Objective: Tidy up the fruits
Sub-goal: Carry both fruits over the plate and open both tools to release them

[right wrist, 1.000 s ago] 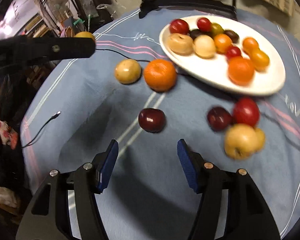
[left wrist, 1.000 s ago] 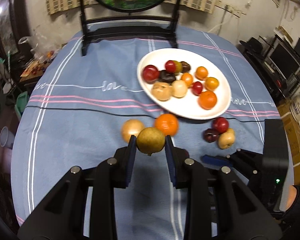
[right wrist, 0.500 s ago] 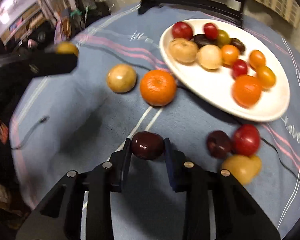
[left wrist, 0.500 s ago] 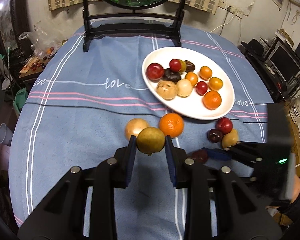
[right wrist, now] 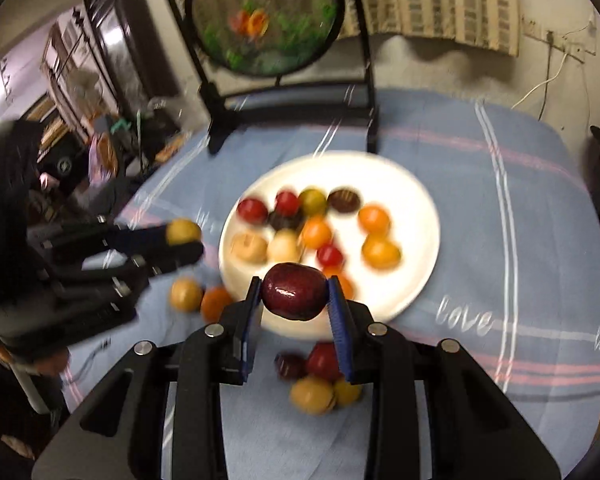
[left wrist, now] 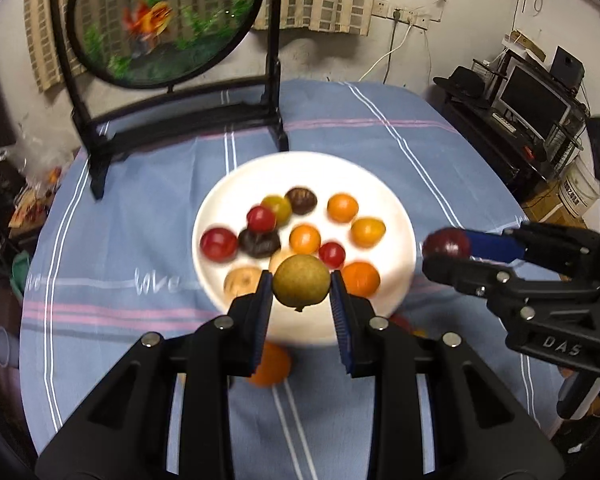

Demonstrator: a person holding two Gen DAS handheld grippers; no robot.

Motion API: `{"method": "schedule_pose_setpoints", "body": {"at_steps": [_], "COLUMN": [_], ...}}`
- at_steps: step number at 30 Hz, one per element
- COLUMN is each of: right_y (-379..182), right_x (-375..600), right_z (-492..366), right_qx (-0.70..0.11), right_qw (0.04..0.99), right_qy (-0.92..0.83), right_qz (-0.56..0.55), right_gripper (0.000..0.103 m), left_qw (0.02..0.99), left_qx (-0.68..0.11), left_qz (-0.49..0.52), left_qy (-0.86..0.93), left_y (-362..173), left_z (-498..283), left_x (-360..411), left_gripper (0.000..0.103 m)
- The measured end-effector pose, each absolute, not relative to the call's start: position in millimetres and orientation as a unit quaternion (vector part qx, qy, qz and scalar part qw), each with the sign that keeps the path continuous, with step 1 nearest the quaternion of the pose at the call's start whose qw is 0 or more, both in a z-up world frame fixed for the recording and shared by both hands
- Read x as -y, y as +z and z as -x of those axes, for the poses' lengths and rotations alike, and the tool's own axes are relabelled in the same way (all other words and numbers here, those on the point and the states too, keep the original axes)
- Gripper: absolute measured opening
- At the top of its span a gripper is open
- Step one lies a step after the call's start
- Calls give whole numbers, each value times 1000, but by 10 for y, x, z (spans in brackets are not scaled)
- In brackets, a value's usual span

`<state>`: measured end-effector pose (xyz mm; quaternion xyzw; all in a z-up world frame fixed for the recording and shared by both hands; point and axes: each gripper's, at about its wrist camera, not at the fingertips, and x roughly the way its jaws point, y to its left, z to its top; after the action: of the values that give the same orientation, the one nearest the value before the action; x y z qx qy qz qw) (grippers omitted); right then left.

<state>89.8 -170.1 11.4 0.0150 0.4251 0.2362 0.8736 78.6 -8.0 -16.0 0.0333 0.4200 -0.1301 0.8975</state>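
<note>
Gripping a pear (left wrist: 300, 280) and plum (right wrist: 294, 297), both grippers' jaws hover over "love"-lettered cloth (left wrist: 156, 280).

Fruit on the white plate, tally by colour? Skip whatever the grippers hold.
On the white plate:
red fruits: 3
orange fruits: 4
dark brown fruits: 2
tan or pale fruits: 2
yellow-green fruit: 1
Total: 12
Not counted: olive fruit in left gripper, dark red fruit in right gripper.

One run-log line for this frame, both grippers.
left gripper: shut on yellow-green fruit | right gripper: shut on dark red fruit | both held above white plate | loose fruit remains on cloth
</note>
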Motion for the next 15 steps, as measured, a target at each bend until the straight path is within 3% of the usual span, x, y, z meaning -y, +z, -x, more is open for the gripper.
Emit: {"method": "schedule_pose_setpoints", "body": {"at_steps": [15], "right_y": [-262], "right_x": [1619], "right_z": [-1787], "right_qx": [-462], "right_qw": [857], "right_qy": [226], "right_qz": [-20], "right_gripper": [32], "left_qw": [884], "left_qx": [-453], "left_qz": [-58], "left_qy": [-103], "left_y": [-502], "left_z": [-1467], "left_x": [286], "left_gripper": [29]}}
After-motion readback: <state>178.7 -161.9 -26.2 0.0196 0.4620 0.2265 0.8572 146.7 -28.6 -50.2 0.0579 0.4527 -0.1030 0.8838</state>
